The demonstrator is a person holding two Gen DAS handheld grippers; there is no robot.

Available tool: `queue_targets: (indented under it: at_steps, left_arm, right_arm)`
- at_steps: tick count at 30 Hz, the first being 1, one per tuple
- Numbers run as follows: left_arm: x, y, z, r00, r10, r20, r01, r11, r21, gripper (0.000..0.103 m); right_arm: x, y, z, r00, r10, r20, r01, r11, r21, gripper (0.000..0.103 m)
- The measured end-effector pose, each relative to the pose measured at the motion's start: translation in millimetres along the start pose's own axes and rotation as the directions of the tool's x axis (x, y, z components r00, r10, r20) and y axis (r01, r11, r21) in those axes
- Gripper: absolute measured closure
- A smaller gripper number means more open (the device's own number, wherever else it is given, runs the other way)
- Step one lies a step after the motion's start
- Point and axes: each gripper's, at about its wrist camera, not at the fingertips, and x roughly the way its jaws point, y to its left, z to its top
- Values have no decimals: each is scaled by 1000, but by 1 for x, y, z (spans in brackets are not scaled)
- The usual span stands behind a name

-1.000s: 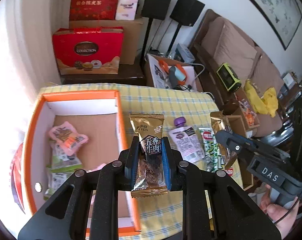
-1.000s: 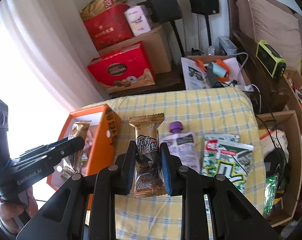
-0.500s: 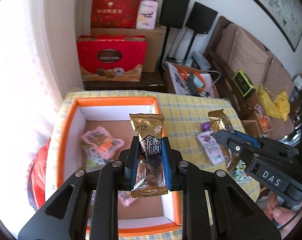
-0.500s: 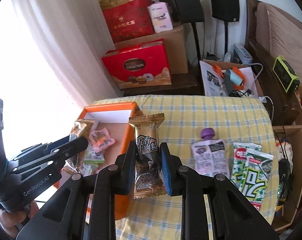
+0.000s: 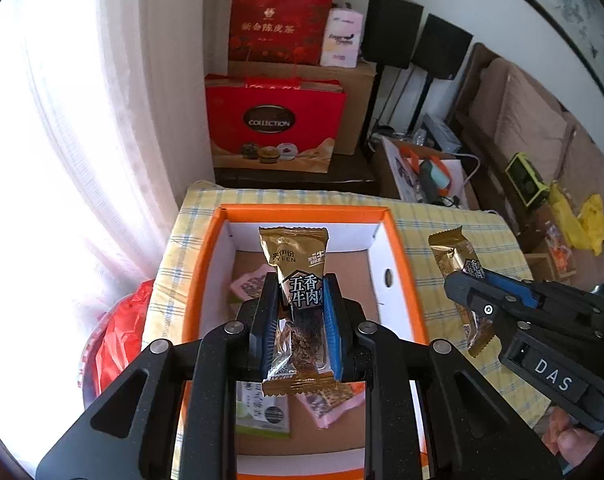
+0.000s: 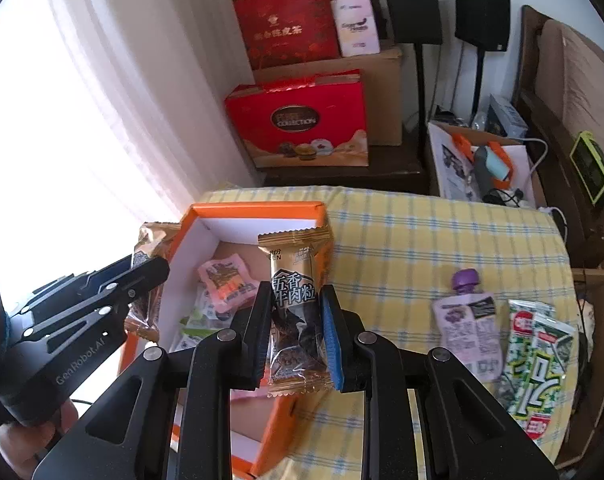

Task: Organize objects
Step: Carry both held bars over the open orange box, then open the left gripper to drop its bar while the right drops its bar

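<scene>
two grippers, each clamped on one gold snack packet: left gripper point(image 5: 298, 320) holds the left packet point(image 5: 296, 264) over the orange box point(image 5: 305, 211), right gripper point(image 6: 298, 332) holds the right packet point(image 6: 296, 280) at the box's right wall. both have moved leftward toward the box since earlier. only the right view shows one purple-capped pouch point(image 6: 467, 316) and green packets point(image 6: 537, 356) on the bench point(image 6: 421, 232).

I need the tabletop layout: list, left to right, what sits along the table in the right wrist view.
Orange-rimmed cardboard box → gold snack packet clamped in the right gripper → purple-capped white drink pouch → green-and-white seaweed packets, all over the yellow checked tablecloth.
</scene>
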Motion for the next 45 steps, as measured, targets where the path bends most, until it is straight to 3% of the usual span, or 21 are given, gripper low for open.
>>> queue_targets:
  at_steps: [8, 17, 33, 38, 40, 43, 45]
  left_arm:
    - [24, 16, -6, 998, -27, -52, 25, 999, -31, 84]
    - [55, 17, -14, 985, -116, -127, 105, 991, -84, 84]
    - [71, 16, -19, 975, -150, -165, 130, 984, -124, 79]
    - [61, 19, -17, 978, -146, -146, 127, 983, -133, 71]
    - [58, 20, -16, 980, -142, -140, 123, 983, -135, 63]
    - [52, 21, -16, 983, -133, -126, 116, 984, -134, 49]
    - [47, 20, -16, 986, -123, -112, 108, 986, -128, 44]
  right_arm:
    - [32, 12, 1, 999, 35, -39, -34, 999, 23, 80]
    - [66, 7, -2, 995, 46, -85, -41, 998, 48, 80]
    - [57, 3, 1, 997, 44, -57, -41, 998, 51, 79]
    - [44, 1, 3, 999, 8, -32, -7, 1000, 30, 68]
    - [38, -2, 2, 1000, -12, -23, 12, 1000, 25, 67]
    - [29, -6, 0, 1000, -29, -6, 29, 999, 26, 59]
    - [23, -10, -2, 999, -54, 4, 54, 998, 21, 51]
